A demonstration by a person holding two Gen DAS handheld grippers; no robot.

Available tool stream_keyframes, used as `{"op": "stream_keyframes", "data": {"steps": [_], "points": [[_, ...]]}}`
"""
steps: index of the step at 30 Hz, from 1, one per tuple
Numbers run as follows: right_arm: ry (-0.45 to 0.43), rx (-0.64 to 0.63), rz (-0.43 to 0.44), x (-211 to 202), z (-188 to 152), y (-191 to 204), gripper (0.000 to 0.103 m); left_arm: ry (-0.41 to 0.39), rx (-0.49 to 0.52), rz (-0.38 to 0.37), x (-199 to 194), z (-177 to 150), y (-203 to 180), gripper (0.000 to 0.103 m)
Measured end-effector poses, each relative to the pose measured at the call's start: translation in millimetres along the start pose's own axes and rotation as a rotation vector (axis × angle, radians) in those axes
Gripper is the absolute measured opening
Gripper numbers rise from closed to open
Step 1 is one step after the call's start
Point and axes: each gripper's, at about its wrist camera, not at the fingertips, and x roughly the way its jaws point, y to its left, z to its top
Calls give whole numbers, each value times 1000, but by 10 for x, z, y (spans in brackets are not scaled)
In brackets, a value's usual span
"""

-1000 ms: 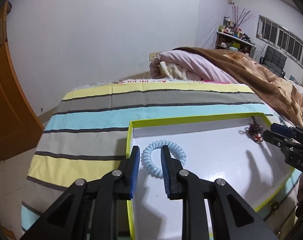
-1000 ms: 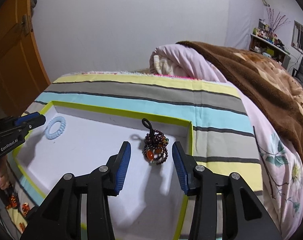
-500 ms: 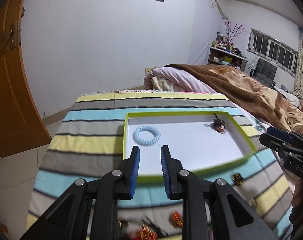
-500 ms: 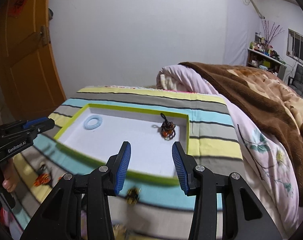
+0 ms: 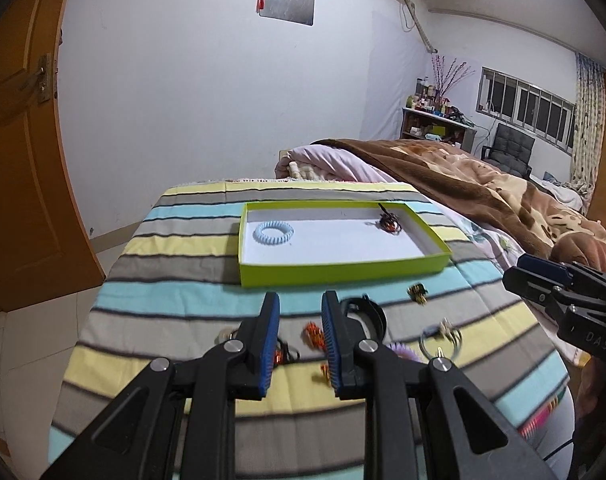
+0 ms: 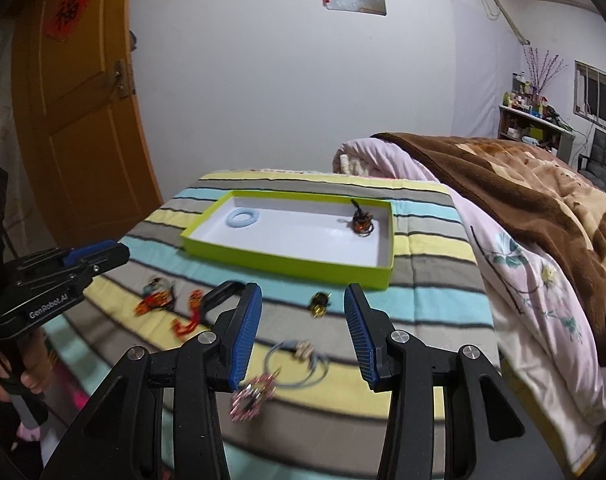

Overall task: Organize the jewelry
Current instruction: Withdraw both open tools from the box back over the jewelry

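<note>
A lime-green tray [image 5: 343, 269] with a white floor lies on the striped bedspread. In it are a light blue coil bracelet [image 5: 273, 233] at the left and a dark beaded piece [image 5: 389, 222] at the right. My left gripper [image 5: 301, 305] hovers open over the bedspread in front of the tray, nothing between its fingers. My right gripper [image 6: 303, 300] is also open and empty, above loose pieces: a gold-and-black charm [image 6: 320, 304], blue hoops [image 6: 299, 360] and a pink coil [image 6: 251, 398]. The same tray [image 6: 287, 261] appears in the right wrist view, beyond the right gripper.
Orange beaded pieces [image 6: 155, 300] and a black ring [image 5: 363, 312] lie on the near bedspread. A brown blanket [image 6: 523, 184] and pink quilt pile up at the right. An orange door [image 6: 75, 120] stands left. A hand [image 6: 7, 372] grips the left gripper's handle.
Both grippers have drawn back from over the tray and risen a little. The tray now sits farther off, and loose jewelry on the near bedspread has come into view.
</note>
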Motion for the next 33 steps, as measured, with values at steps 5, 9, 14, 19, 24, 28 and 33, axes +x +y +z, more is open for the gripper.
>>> {"op": "stream_keyframes", "data": {"steps": [5, 9, 14, 19, 24, 28, 33], "points": [[-7, 4, 14, -200, -171, 78, 44, -3, -6, -1, -186, -169, -42, 23], [-10, 22, 22, -307, -275, 75, 44, -1, -6, -2, -292, -293, -68, 23], [9, 21, 24, -354, -396, 84, 44, 6, -7, -24, -371, -419, -97, 23], [35, 26, 27, -336, -485, 76, 44, 18, -5, -34, -377, -487, -134, 23], [42, 25, 35, -310, -509, 86, 44, 22, -15, -41, -364, -501, -132, 23], [43, 23, 40, -280, -502, 91, 44, 25, -13, -46, -333, -503, -146, 23], [54, 29, 39, -214, -496, 58, 44, 33, -12, -47, -273, -500, -165, 23]]}}
